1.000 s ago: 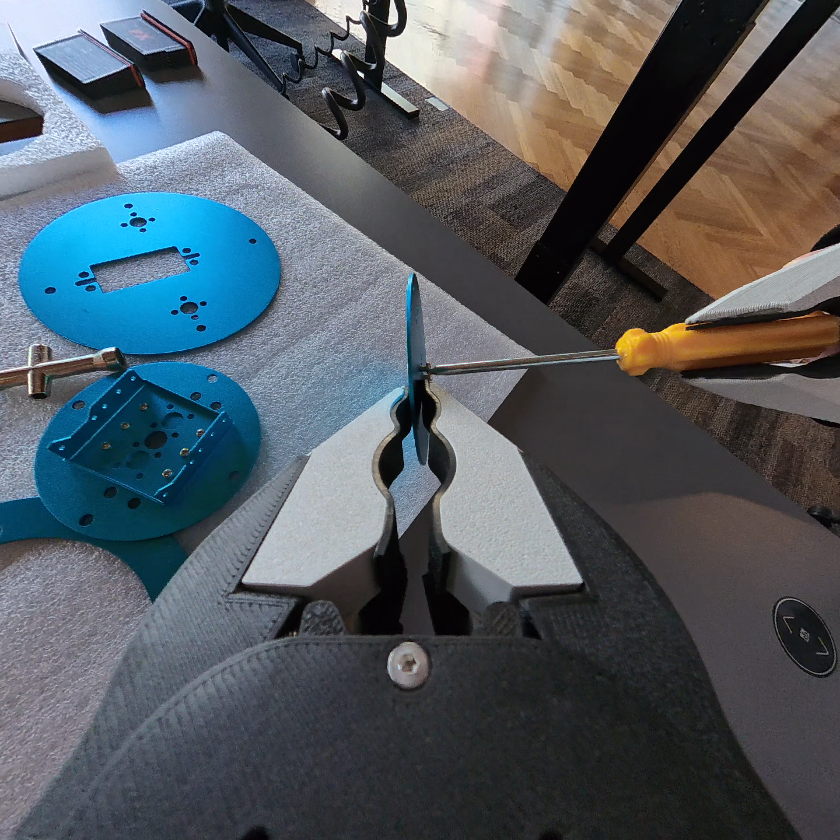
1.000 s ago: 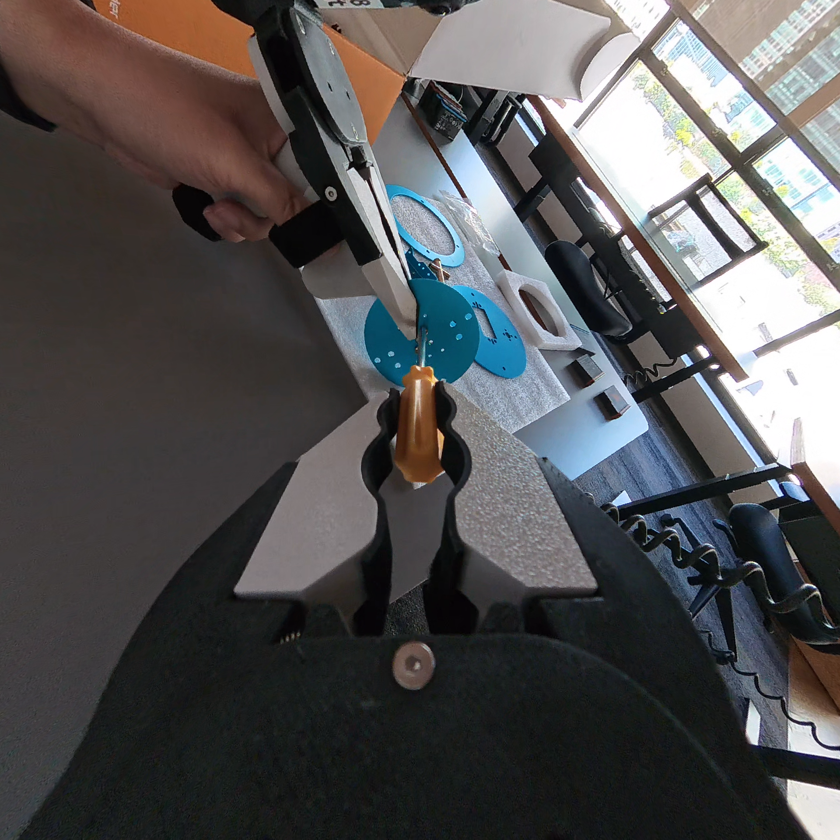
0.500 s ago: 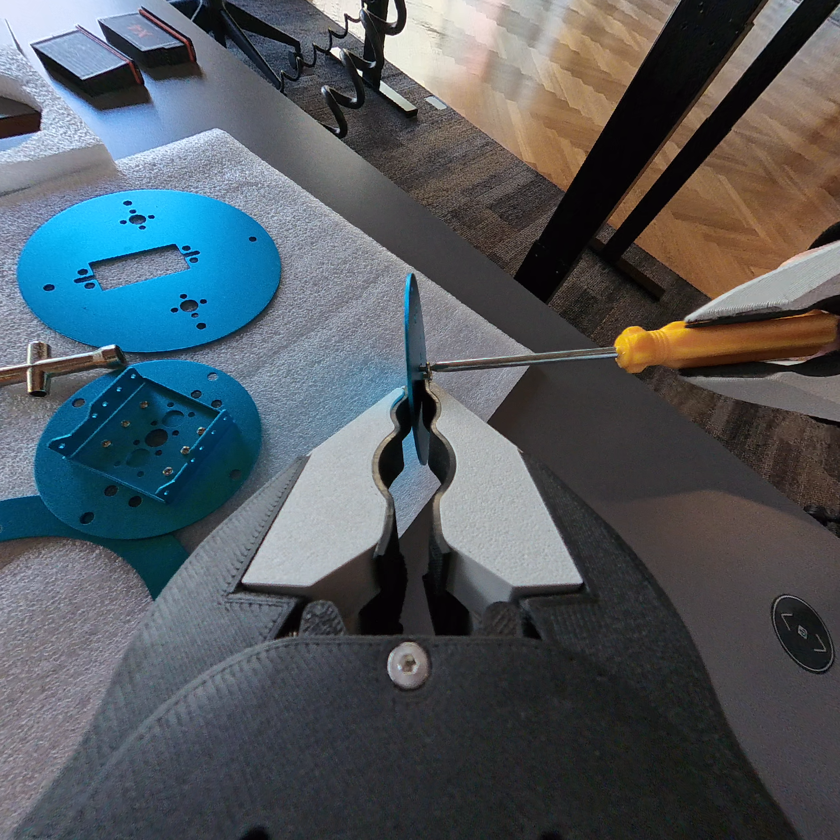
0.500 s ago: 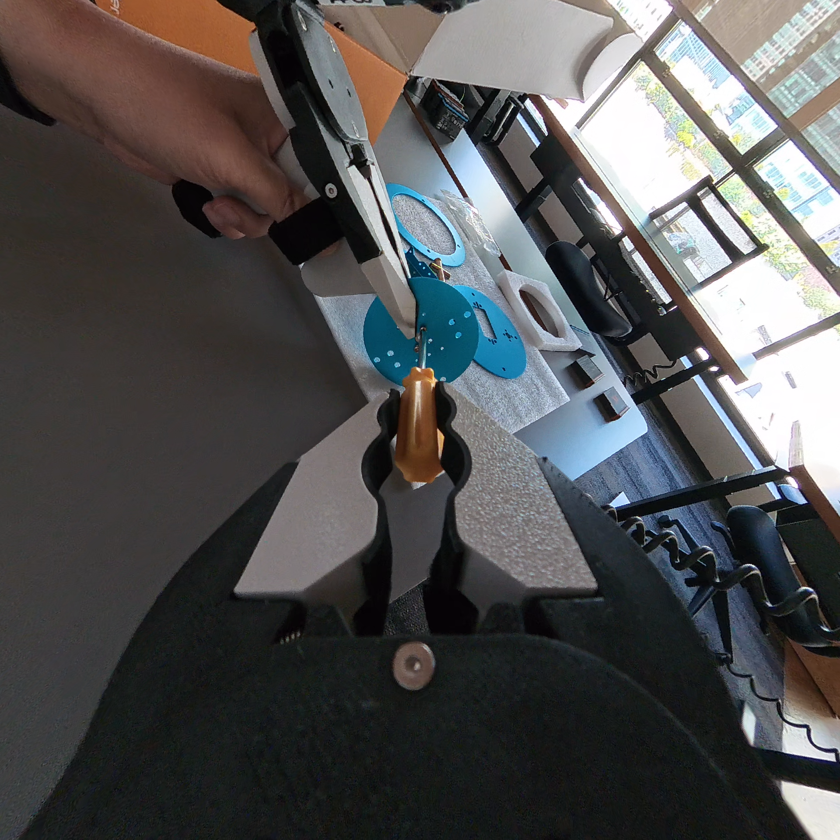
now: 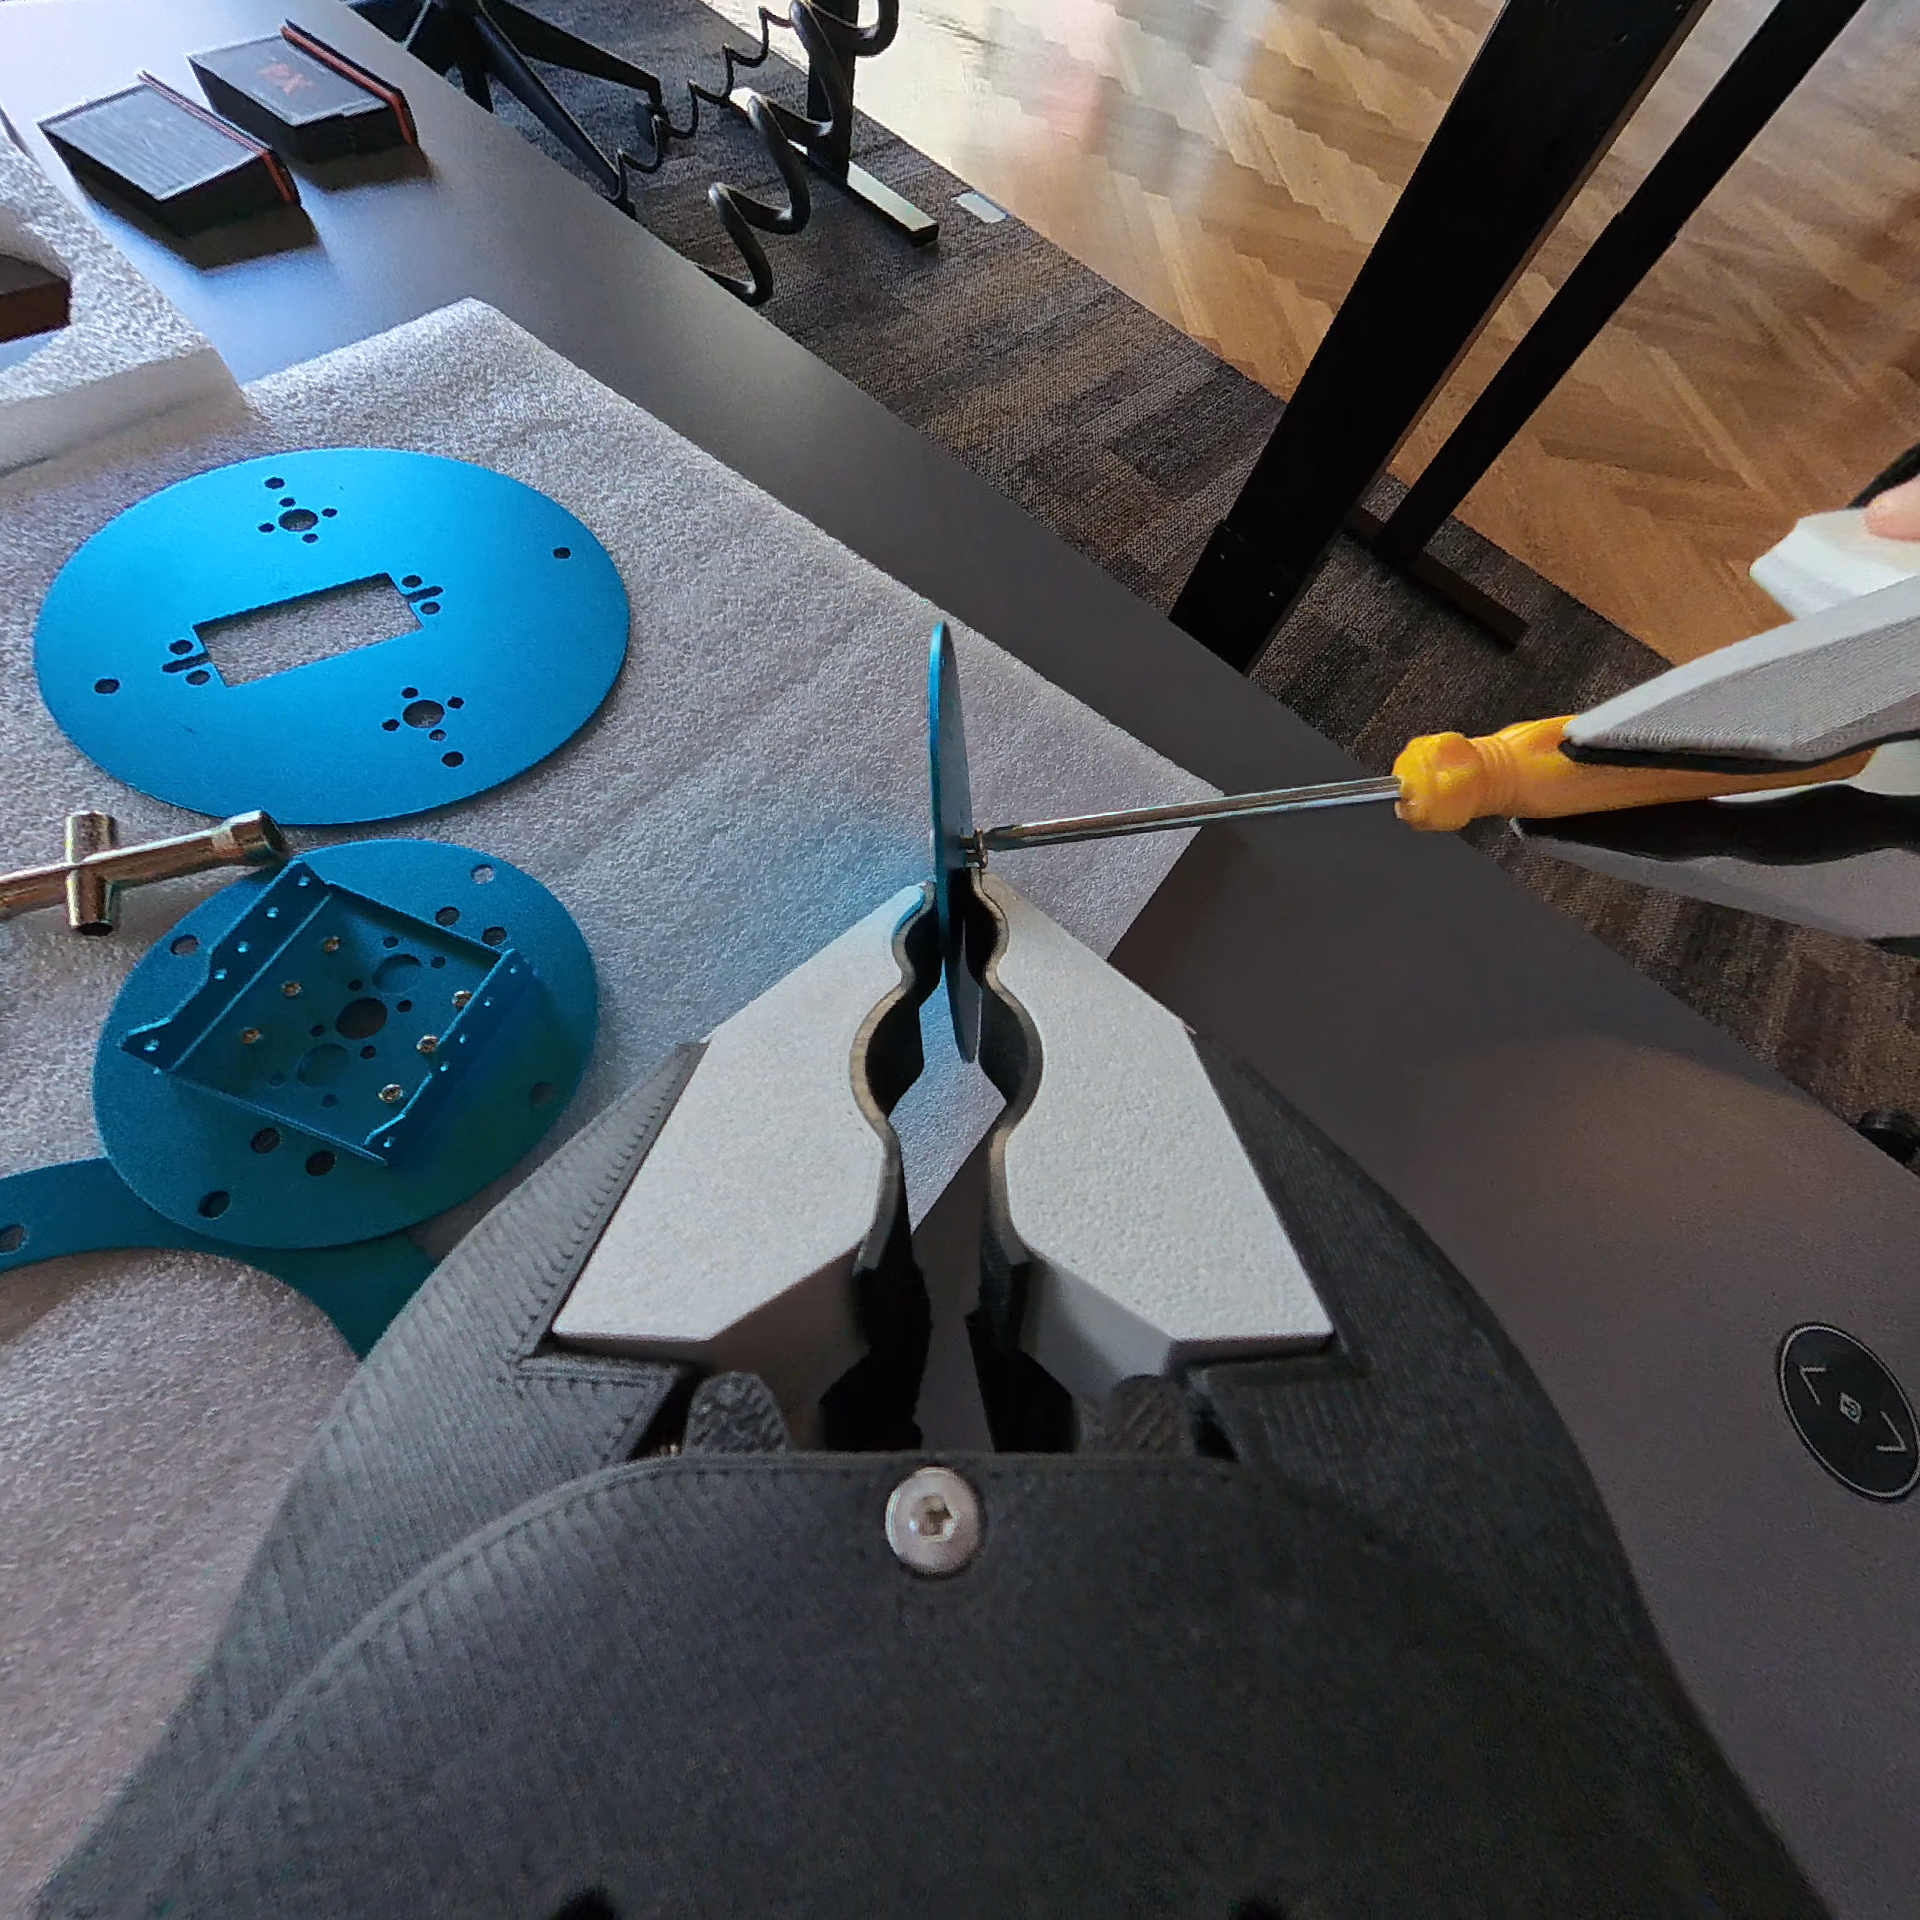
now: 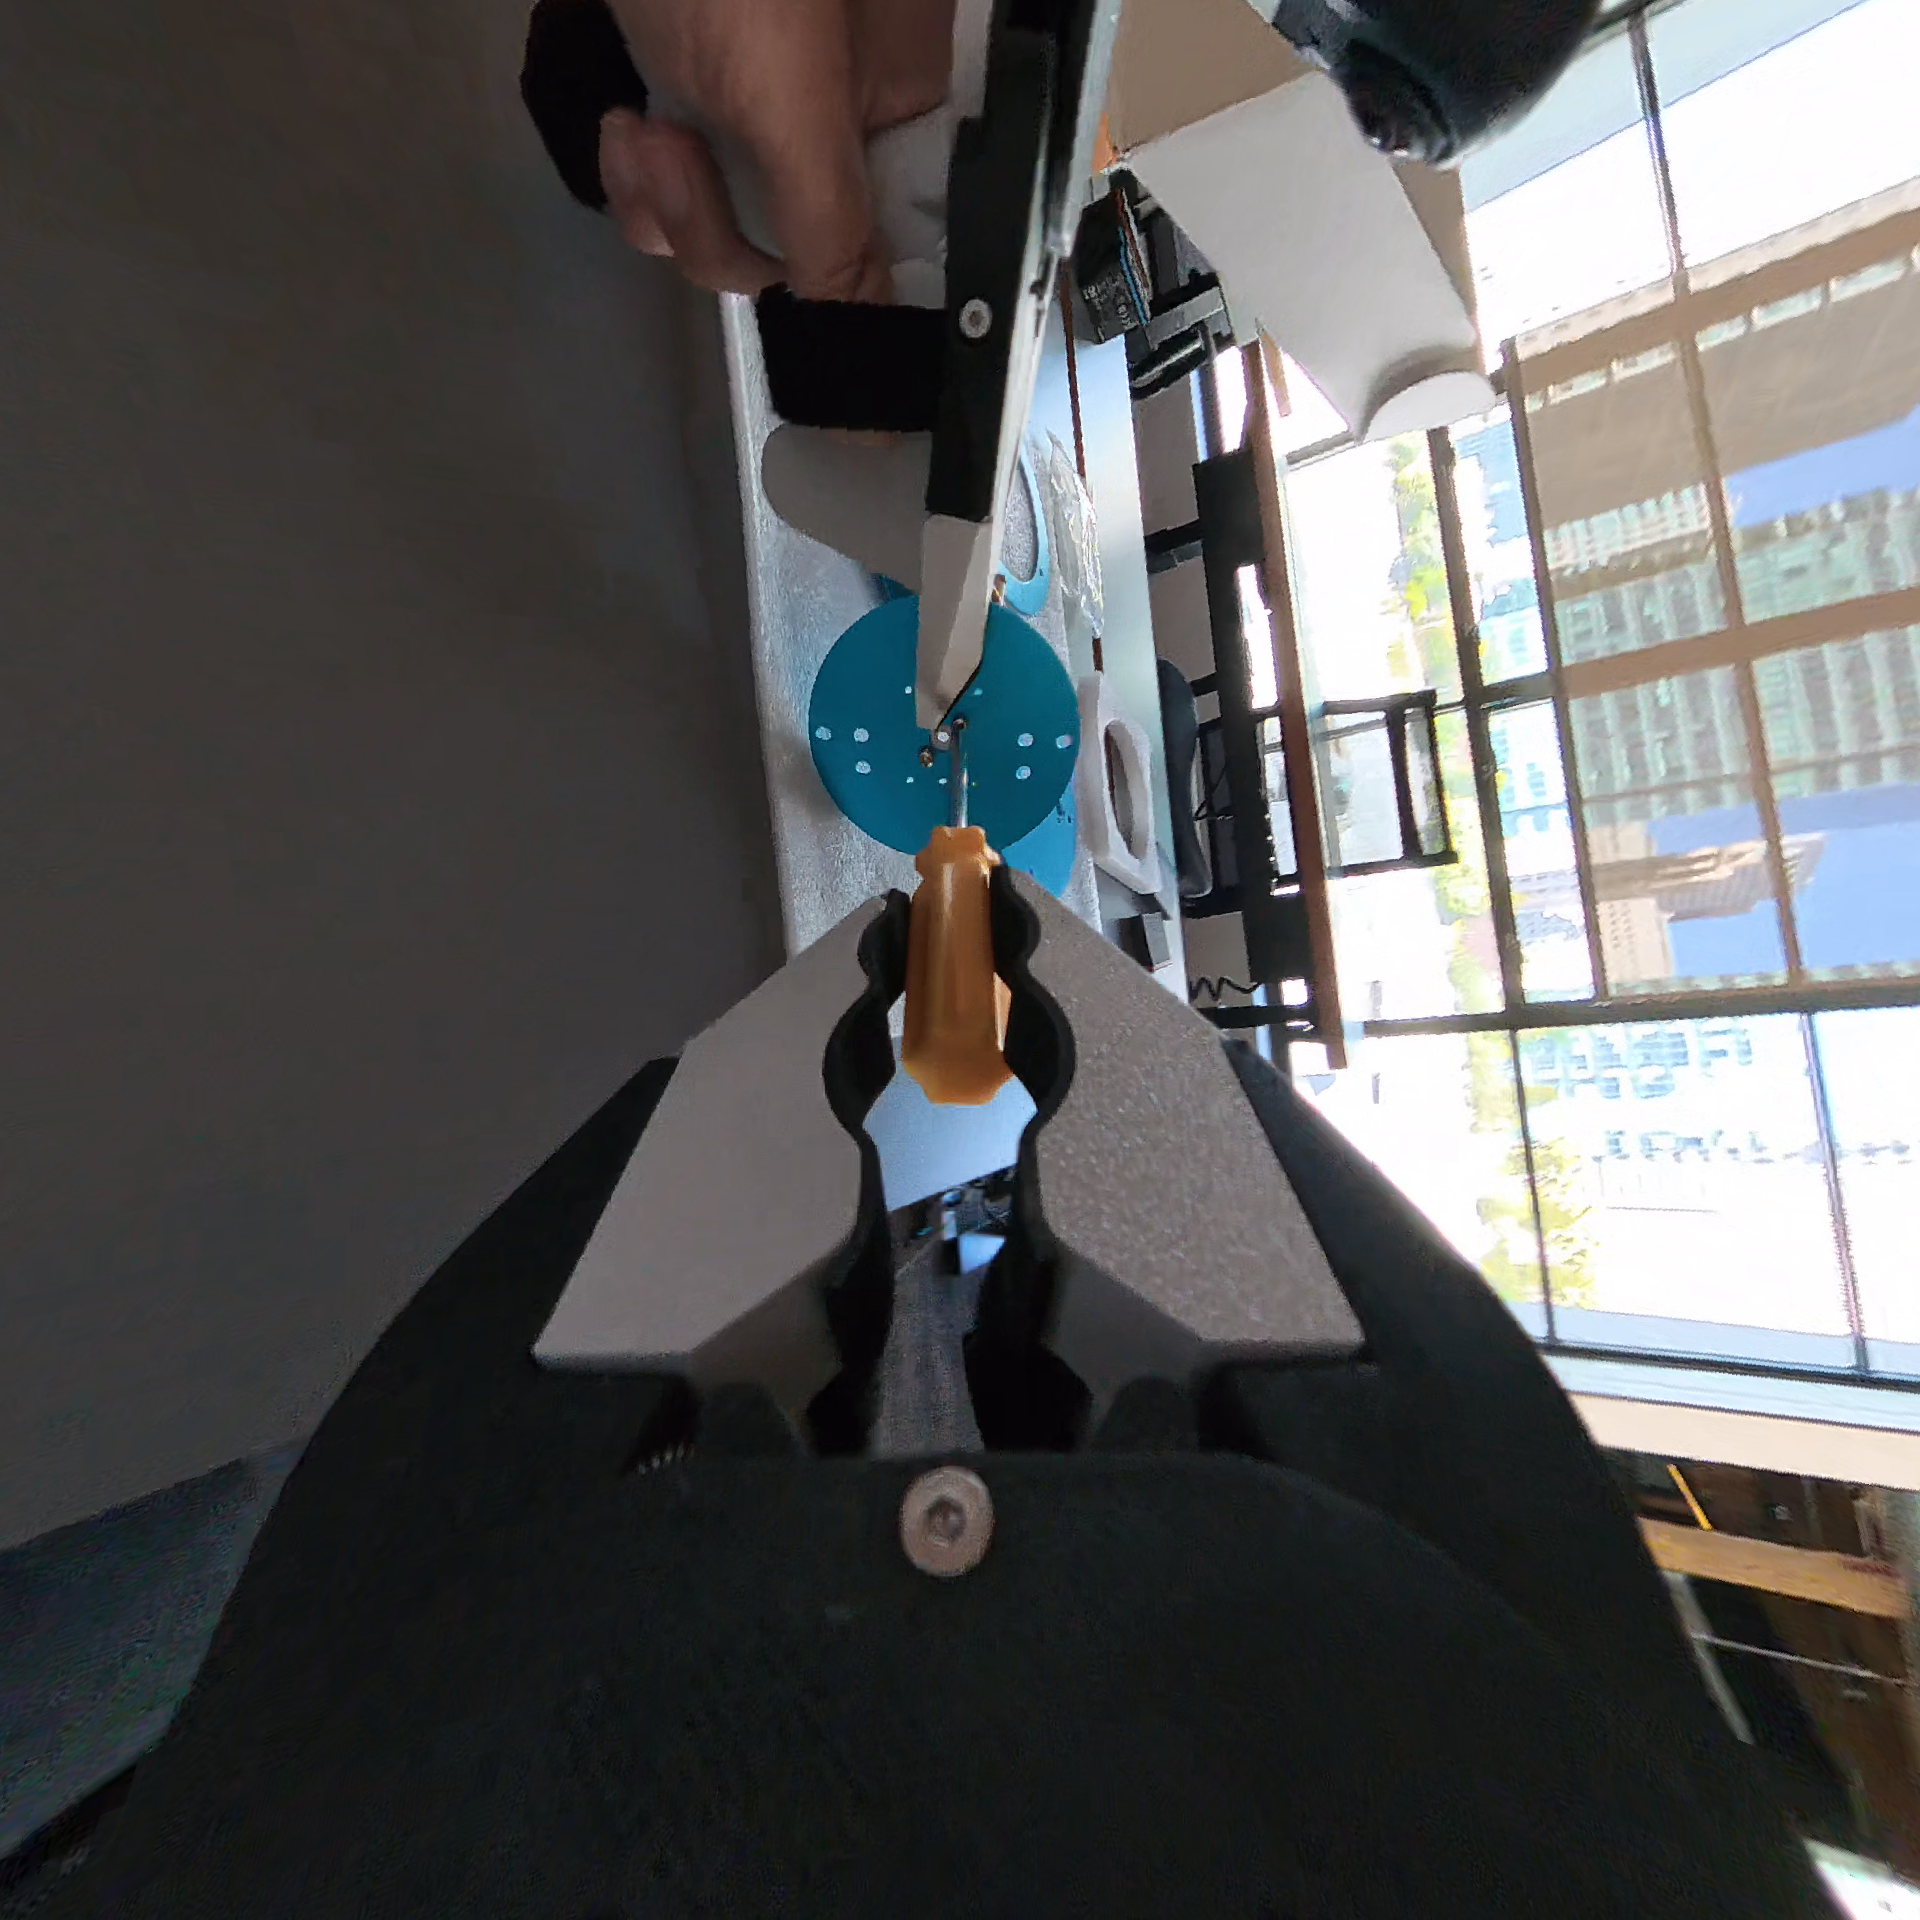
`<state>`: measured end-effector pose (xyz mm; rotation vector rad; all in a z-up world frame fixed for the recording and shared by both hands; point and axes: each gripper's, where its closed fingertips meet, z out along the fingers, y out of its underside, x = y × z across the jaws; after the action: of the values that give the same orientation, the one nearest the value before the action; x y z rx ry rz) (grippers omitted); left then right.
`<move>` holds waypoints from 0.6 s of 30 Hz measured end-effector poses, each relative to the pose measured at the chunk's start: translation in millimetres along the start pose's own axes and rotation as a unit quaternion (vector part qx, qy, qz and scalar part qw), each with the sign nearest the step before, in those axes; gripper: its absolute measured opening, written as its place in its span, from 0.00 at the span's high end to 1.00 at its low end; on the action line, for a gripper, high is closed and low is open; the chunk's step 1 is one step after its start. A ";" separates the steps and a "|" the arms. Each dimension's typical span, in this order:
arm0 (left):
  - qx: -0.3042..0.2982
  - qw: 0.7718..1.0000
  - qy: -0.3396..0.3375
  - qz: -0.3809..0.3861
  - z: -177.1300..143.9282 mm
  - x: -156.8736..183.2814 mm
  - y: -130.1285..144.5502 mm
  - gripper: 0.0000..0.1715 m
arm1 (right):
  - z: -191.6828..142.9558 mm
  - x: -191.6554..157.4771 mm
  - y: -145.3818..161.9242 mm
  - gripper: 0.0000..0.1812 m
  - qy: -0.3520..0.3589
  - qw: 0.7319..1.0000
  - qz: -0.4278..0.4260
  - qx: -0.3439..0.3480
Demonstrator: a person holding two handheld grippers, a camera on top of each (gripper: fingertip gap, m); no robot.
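My left gripper (image 5: 951, 899) is shut on a round blue metal disc (image 5: 943, 748) and holds it upright, edge-on, over the white foam sheet (image 5: 727, 665). The disc shows face-on, with small holes, in the right wrist view (image 6: 1023, 717). My right gripper (image 6: 948, 914) is shut on the handle of a yellow screwdriver (image 6: 951, 987). Its steel shaft (image 5: 1184, 810) reaches to a small screw on the disc's right face, just above my left fingertips. The right gripper shows at the right edge of the left wrist view (image 5: 1745, 748). A hand (image 6: 769, 135) holds the left gripper.
On the foam lie a large blue disc with a rectangular cut-out (image 5: 332, 634), a blue disc carrying a blue bracket (image 5: 332, 1029), a blue ring (image 5: 62, 1216) and a metal socket key (image 5: 135, 862). Two black boxes (image 5: 229, 135) sit farther back. The dark table's edge (image 5: 1247, 717) and black legs (image 5: 1455, 312) are right. Across from one pair of fingers to the other is roughly 10 cm.
The right gripper has rolled strongly about the screwdriver's axis, so its view has turned. The screwdriver tip stays on the disc. The left gripper and disc have hardly moved.
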<state>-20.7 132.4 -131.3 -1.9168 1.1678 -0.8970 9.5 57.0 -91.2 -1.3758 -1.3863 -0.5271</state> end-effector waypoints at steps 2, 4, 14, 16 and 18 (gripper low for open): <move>-0.002 1.000 -0.001 0.010 -0.1 0.4 0.1 0.99 | 0.2 0.2 0.4 0.92 -0.001 0.999 -0.034 0.001; -0.004 1.000 -0.001 0.017 -0.1 0.6 0.1 0.99 | 0.1 0.4 0.4 0.92 -0.002 0.997 -0.077 0.000; -0.002 0.999 -0.028 0.038 1.1 -1.8 -0.4 0.99 | 3.1 1.6 -0.2 0.92 -0.010 0.972 0.236 0.010; 0.001 0.999 -0.028 0.030 1.3 -1.9 -0.7 0.99 | 3.2 3.2 0.8 0.92 -0.013 0.927 0.374 0.021; 0.003 0.999 -0.032 0.030 1.4 -1.6 -1.0 0.99 | 2.9 4.6 3.3 0.92 -0.024 0.854 0.519 0.033</move>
<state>-19.7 134.6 -131.5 -1.8816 1.1787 -0.8009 12.4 62.3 -89.3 -1.8324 -0.5089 0.2802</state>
